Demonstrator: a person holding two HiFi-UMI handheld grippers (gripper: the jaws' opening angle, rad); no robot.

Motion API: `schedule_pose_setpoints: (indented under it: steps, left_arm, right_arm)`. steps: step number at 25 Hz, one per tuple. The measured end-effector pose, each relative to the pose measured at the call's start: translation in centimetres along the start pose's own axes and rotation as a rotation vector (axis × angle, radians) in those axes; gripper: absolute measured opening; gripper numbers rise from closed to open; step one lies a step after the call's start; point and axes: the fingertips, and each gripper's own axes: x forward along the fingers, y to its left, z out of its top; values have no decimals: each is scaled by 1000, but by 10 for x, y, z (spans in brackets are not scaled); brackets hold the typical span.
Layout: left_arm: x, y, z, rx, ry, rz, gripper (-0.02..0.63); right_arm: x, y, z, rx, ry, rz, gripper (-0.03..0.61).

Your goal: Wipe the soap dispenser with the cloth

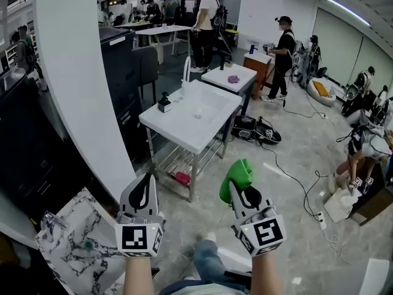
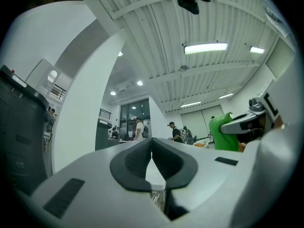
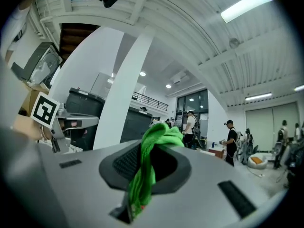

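light: bright ceiling strips (image 2: 205, 47) | edges: fisheye bending, dark corners | focus: mostly sharp

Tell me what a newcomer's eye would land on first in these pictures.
The bright green cloth stands out first, pinched in the right gripper low in the head view, just right of centre. Beside it, the left gripper is shut with nothing in it. Beyond both stands a white table with the soap dispenser near its left edge.
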Motion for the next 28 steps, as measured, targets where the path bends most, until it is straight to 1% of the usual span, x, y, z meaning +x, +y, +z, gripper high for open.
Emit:
schedule_pose_setpoints:
  steps: [5,7,12,15,17,20,22,24,28]
  left_arm:
    - [47,2,-19,24,26,15,15]
    - [71,6,-26,30,33,18,15]
    - [141,15,-39,-5,20,24,20]
    - [189,14,-50,-13,34,10,89]
    - [220,14,-58,-18,39,2,123]
    - [257,17,-67,-32,49,1,204]
    - [274,18,-73,-30,55,12,283]
    - [286,20,-80,-29,61,21,339]
    - [310,26,-97,-33,127,-21,405]
  right_arm:
    - [50,-30,-16,56,-24,32,51]
    - [75,-43,-24,59,-18,44,51]
    - [144,-83,-36,62,-19,91,51]
    - [184,-115,-40,60,-27,116,51]
    - [212,-136,-44,61,-30,130,51]
    - [248,-159,-49,66,-31,157,51]
    - [265,-170,-53,71,-28,174,51]
    - [280,-178,-59,83,-23,190,51]
    - [308,-184,-66,91,-21,223,51]
